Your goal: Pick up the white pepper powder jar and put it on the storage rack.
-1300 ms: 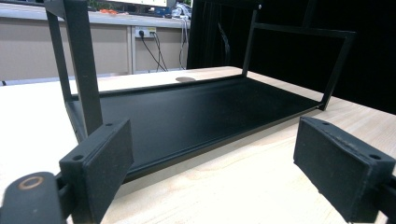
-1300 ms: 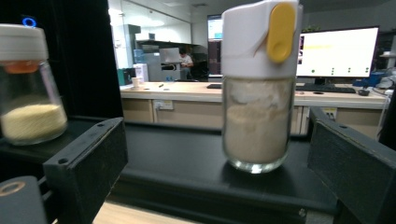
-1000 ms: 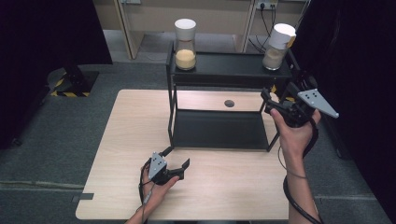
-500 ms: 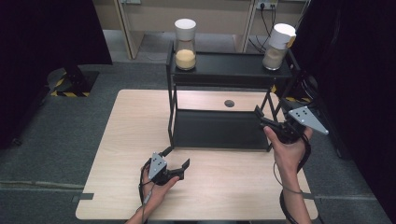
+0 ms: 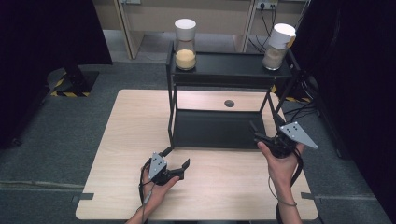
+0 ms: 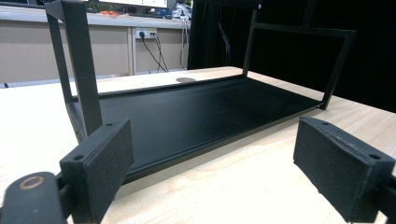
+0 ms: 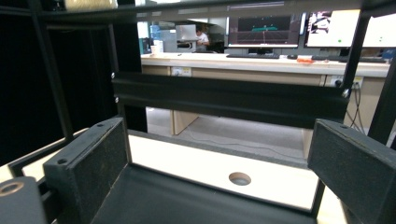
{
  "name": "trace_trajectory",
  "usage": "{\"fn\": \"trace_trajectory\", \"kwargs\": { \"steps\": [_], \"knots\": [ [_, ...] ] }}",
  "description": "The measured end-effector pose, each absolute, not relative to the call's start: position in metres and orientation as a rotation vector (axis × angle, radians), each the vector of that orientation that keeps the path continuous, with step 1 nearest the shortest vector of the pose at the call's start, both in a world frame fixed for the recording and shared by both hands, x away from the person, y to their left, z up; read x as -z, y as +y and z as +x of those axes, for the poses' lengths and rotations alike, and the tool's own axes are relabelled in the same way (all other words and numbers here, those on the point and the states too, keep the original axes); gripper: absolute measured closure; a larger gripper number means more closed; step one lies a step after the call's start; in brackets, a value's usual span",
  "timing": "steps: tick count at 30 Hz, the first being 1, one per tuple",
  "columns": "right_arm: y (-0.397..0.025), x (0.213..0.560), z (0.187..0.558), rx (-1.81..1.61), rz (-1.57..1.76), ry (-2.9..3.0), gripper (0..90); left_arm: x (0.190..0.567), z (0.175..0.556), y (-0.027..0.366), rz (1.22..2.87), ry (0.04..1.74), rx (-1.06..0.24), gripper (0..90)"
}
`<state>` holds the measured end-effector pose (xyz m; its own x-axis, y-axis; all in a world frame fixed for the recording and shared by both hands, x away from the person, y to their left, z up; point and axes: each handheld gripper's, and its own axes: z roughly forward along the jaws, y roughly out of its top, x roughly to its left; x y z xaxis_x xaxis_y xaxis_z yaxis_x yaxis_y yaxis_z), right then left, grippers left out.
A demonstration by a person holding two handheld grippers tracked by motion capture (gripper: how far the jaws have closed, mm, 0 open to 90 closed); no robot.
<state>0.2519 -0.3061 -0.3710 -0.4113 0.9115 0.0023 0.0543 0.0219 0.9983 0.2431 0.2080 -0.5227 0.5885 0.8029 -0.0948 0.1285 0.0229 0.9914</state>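
Ahead of grippers: black rack (image 5: 219, 128) on table (image 5: 126, 140).
L gripper (image 5: 176, 162): jaws apart, empty.
R gripper (image 5: 259, 135): jaws apart, empty.

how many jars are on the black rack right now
2. One jar with yellow filling stands at the left end of the rack's top shelf; the other jar, with paler filling, stands at the right end. The lower shelf holds none.
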Motion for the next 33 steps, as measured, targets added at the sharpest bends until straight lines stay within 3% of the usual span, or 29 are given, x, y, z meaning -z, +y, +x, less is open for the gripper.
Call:
{"fn": "trace_trajectory", "kwargs": {
  "steps": [33],
  "knots": [
    [-0.31, 0.421, 0.236, -1.434, 1.101, 1.626, 5.1, 0.523, 0.243, 0.209, 1.479, 0.834, -0.626, 11.5]
  ]
}}
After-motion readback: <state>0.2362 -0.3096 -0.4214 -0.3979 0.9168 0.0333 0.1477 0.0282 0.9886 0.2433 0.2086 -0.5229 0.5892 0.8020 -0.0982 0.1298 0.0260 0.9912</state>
